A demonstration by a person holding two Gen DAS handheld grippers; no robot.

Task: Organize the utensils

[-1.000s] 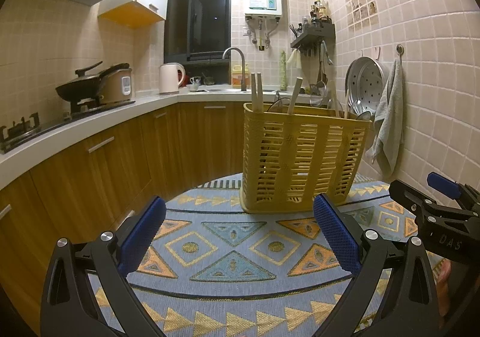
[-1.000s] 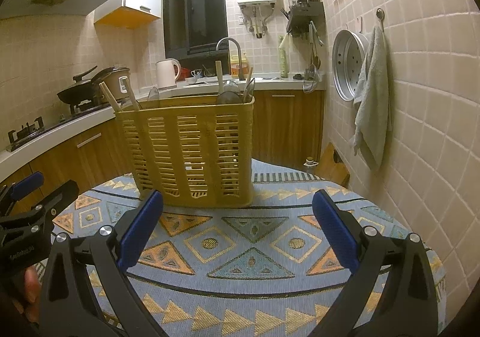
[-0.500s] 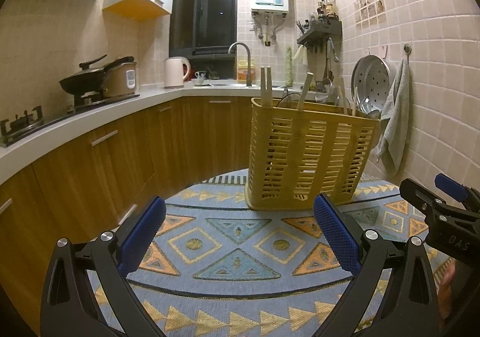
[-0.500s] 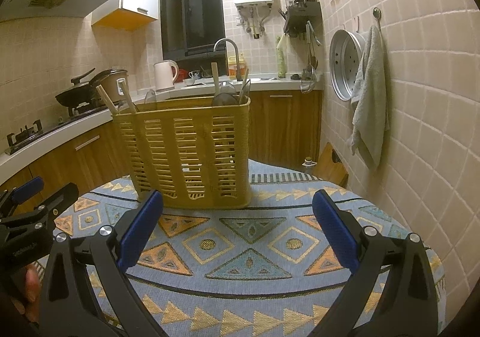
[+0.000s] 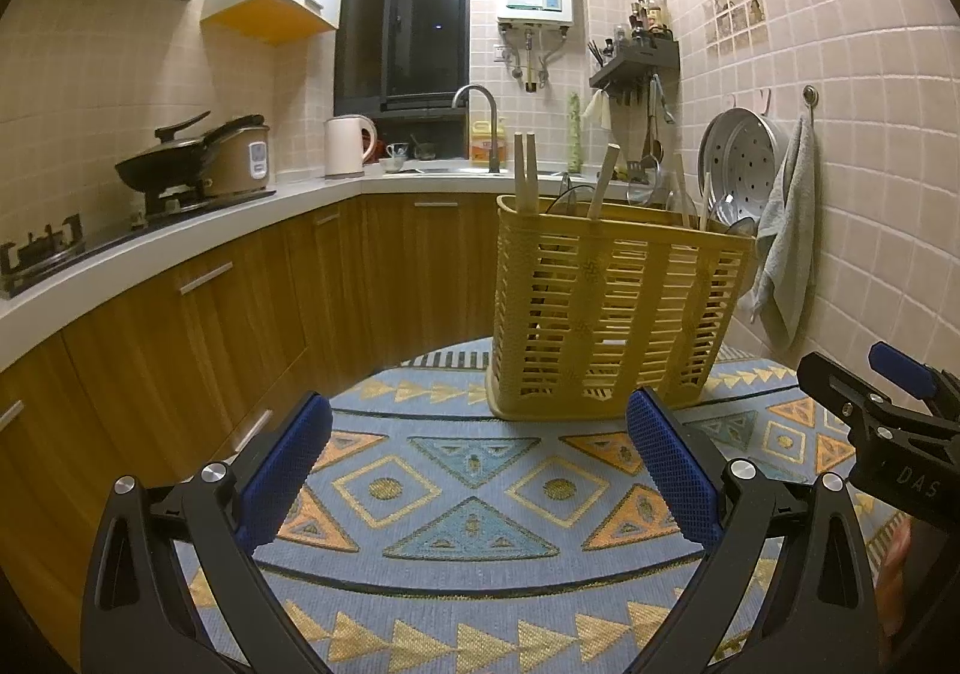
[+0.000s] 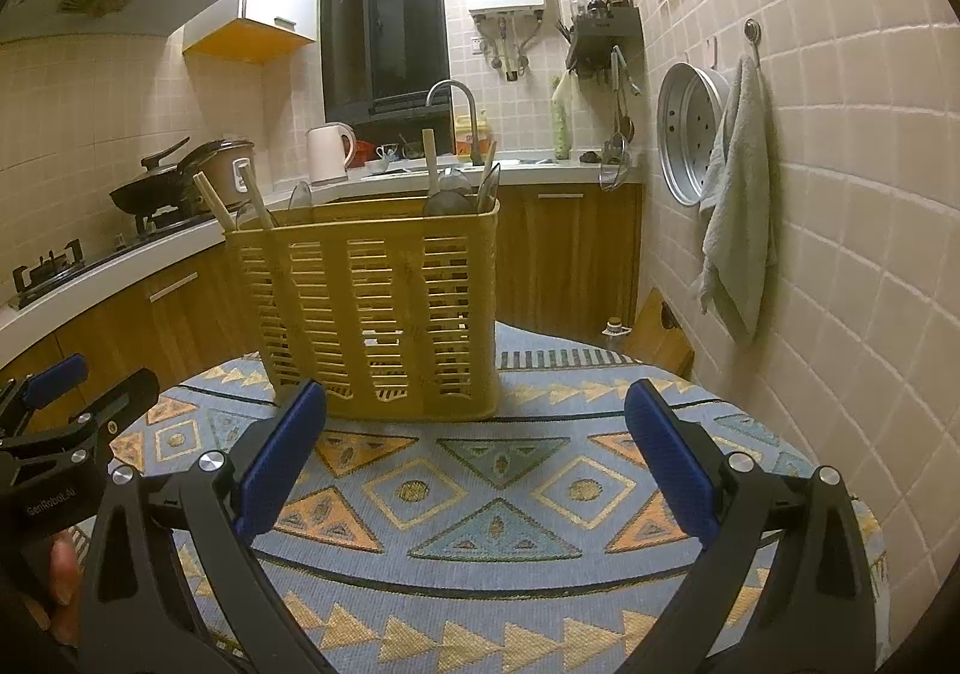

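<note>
Both wide, empty claws drew back from basket holding upright utensils.

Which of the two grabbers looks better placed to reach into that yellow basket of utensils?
Hard to call: both are open and short of it. The right gripper perhaps, since the yellow basket sits more centred ahead of it than ahead of the left gripper.
</note>
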